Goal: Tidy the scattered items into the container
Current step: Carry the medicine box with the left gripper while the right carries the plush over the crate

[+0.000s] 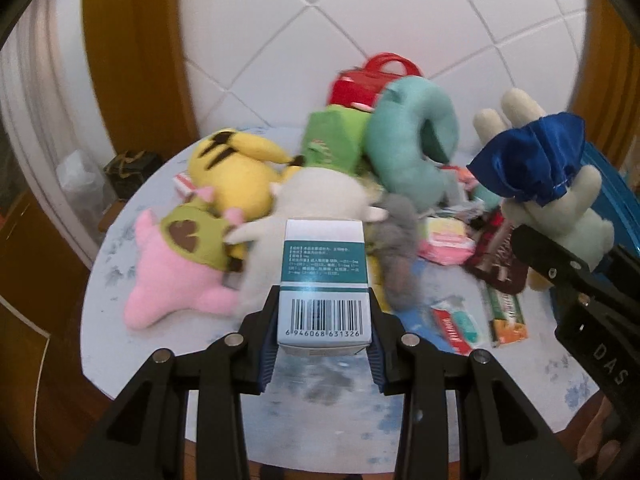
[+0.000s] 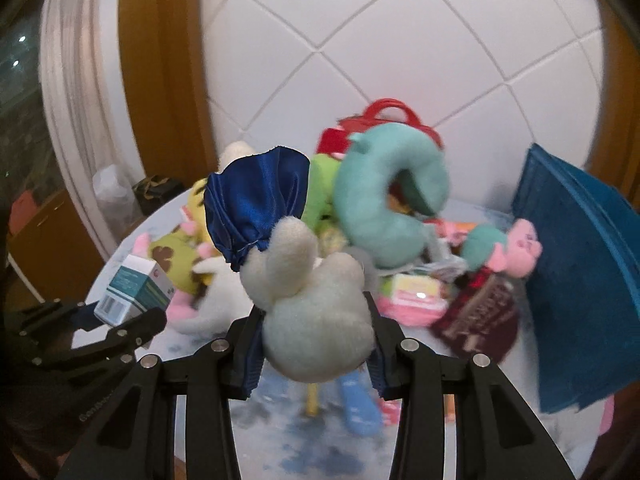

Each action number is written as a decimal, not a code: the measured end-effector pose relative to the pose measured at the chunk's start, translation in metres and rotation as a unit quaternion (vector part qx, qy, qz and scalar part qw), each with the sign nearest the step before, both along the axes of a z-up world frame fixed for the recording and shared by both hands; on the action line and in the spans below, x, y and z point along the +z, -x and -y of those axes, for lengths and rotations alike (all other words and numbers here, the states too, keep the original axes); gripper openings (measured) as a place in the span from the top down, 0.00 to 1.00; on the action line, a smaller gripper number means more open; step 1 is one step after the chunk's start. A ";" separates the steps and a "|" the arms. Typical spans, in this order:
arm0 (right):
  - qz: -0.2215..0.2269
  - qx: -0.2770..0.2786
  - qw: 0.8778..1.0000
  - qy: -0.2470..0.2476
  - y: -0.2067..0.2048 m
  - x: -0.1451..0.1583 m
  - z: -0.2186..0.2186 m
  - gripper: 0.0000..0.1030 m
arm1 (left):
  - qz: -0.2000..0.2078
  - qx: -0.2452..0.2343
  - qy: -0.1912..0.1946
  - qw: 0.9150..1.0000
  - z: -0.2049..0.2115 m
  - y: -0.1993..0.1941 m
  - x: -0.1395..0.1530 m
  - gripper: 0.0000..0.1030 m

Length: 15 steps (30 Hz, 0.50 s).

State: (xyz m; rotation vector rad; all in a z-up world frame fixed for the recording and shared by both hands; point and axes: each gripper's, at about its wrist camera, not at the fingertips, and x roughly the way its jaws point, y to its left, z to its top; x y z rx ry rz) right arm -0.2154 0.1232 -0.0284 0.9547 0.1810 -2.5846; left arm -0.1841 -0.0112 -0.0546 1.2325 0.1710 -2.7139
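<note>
A round pale table [image 1: 132, 344] before a quilted white wall carries a heap of soft plush toys; the left gripper [image 1: 324, 338] clamps a crisp cardboard box [image 1: 325, 280]; the right gripper [image 2: 316, 354] squeezes a fuzzy white plush [image 2: 316, 320] with a satin blue cloth; the ribbed blue container [image 2: 580, 280] stands tilted at right.

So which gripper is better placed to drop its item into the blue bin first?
Right, probably. The right gripper holds the white plush next to the blue bin; the left gripper, holding the box, is farther away.
</note>
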 end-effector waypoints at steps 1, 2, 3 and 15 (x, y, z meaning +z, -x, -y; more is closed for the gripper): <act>0.001 -0.006 1.000 0.000 0.002 0.000 -0.013 0.60 | 0.002 -0.007 0.001 1.000 -0.014 0.004 0.000 0.64; 0.003 -0.012 1.000 0.000 0.004 0.000 -0.025 0.60 | 0.004 -0.018 0.002 1.000 -0.028 0.010 0.000 0.64; 0.005 -0.022 1.000 0.001 0.007 0.000 -0.038 0.60 | 0.005 -0.029 0.004 1.000 -0.041 0.015 0.001 0.64; -0.009 -0.166 0.986 0.008 0.036 0.015 -0.178 0.60 | -0.023 -0.177 0.004 0.984 -0.172 0.088 0.024 0.64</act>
